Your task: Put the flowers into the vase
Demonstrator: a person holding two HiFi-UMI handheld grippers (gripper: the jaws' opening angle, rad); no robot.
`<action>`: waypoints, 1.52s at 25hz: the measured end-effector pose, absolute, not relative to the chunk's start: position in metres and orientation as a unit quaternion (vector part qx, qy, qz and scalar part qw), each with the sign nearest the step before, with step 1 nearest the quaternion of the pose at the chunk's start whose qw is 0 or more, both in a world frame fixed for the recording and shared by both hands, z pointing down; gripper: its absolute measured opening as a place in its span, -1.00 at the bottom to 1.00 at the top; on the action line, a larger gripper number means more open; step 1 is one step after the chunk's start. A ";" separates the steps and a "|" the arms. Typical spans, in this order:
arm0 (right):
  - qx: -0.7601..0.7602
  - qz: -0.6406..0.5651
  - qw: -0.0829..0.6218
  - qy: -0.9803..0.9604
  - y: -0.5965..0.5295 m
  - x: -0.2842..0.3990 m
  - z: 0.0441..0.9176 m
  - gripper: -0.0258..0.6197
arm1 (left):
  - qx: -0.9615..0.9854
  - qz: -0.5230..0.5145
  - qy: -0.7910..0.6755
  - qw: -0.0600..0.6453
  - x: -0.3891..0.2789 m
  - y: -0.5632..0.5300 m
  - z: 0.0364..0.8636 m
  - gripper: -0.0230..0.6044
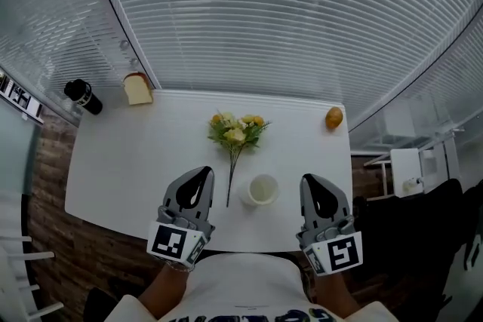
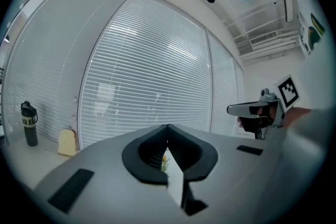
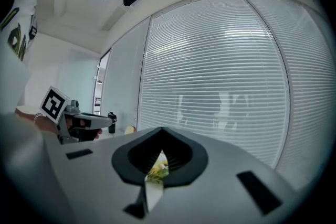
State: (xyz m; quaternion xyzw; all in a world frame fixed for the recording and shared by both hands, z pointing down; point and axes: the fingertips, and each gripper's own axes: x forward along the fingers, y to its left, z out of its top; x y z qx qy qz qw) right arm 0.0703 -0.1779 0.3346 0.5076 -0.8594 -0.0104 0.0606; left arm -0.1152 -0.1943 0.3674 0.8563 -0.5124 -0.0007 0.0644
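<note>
Standing at the far left edge of a white table (image 1: 113, 170), a black bottle (image 1: 83, 96) keeps company with a slice of bread (image 1: 137, 89). Near the front edge, the left gripper (image 1: 202, 172) hovers with jaws pressed together, empty. The flowers (image 1: 236, 133) lie flat mid-table, stems just beside the white vase (image 1: 261, 190), which stands upright. The right gripper (image 1: 310, 180) is likewise closed on nothing. A yellow-orange fruit (image 1: 333, 118) rests at the far right corner.

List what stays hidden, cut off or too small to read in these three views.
- Vase contents: head view, too small.
- Flowers: both gripper views show a sliver; shut jaws hide the rest.
- Black bottle print: left gripper view, too small.
</note>
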 end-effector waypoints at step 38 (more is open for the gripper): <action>0.496 0.035 0.108 -0.861 -0.193 0.102 0.393 -0.89 | 0.804 0.222 -0.439 0.334 -0.065 -0.313 0.643 -0.01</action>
